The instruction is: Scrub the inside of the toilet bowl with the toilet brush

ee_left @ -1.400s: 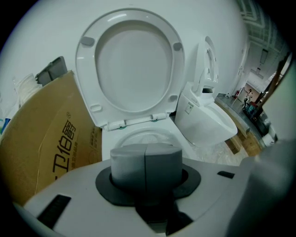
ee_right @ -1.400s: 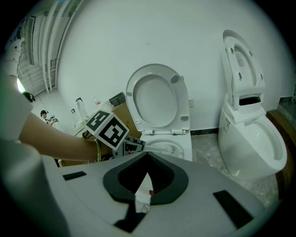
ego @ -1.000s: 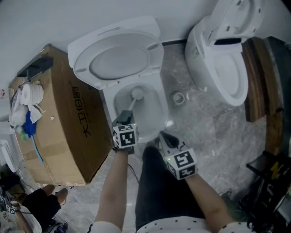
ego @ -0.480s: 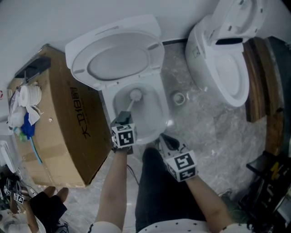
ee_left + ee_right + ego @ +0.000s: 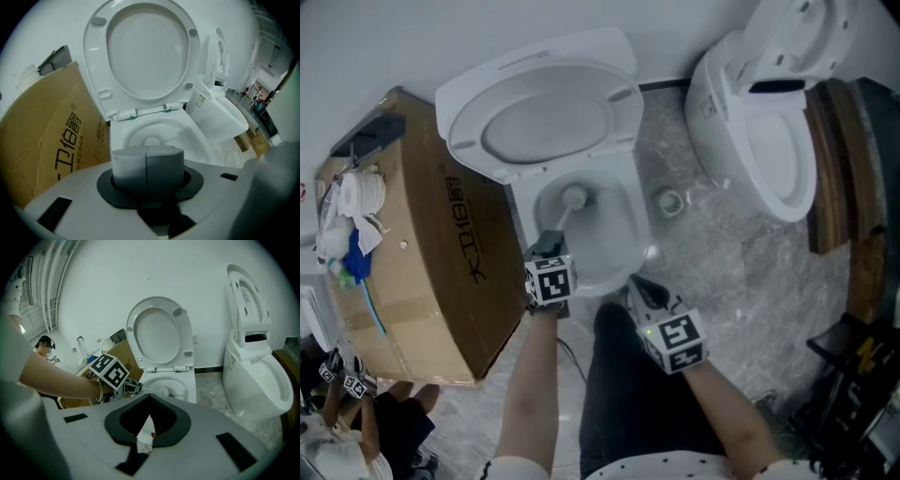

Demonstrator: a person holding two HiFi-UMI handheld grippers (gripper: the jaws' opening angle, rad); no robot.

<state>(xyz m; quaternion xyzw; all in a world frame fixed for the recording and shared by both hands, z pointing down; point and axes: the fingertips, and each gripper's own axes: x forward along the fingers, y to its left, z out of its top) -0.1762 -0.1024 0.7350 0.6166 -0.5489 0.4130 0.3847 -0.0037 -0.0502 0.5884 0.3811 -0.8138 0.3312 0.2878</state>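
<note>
A white toilet (image 5: 621, 246) stands with seat and lid (image 5: 546, 124) raised. The toilet brush's head (image 5: 574, 197) is down inside the bowl, its thin handle running back to my left gripper (image 5: 547, 249), which is shut on it. In the left gripper view the shut jaws hide the handle, and the brush head (image 5: 151, 140) shows just above them in the bowl (image 5: 187, 133). My right gripper (image 5: 645, 289) hangs by the bowl's front right edge, open and empty. The right gripper view shows the left gripper (image 5: 125, 389), the brush head (image 5: 164, 391) and the toilet (image 5: 185, 383).
A large cardboard box (image 5: 441, 253) stands tight against the toilet's left, with a paper roll (image 5: 362, 193) and cloths on top. A second toilet (image 5: 769, 131) stands at the right, wooden boards (image 5: 830, 159) beyond it. A floor drain (image 5: 668, 201) lies between the toilets. A person (image 5: 366, 422) is at lower left.
My left gripper and the brush head have shifted slightly to the left inside the bowl. The right gripper has stayed put.
</note>
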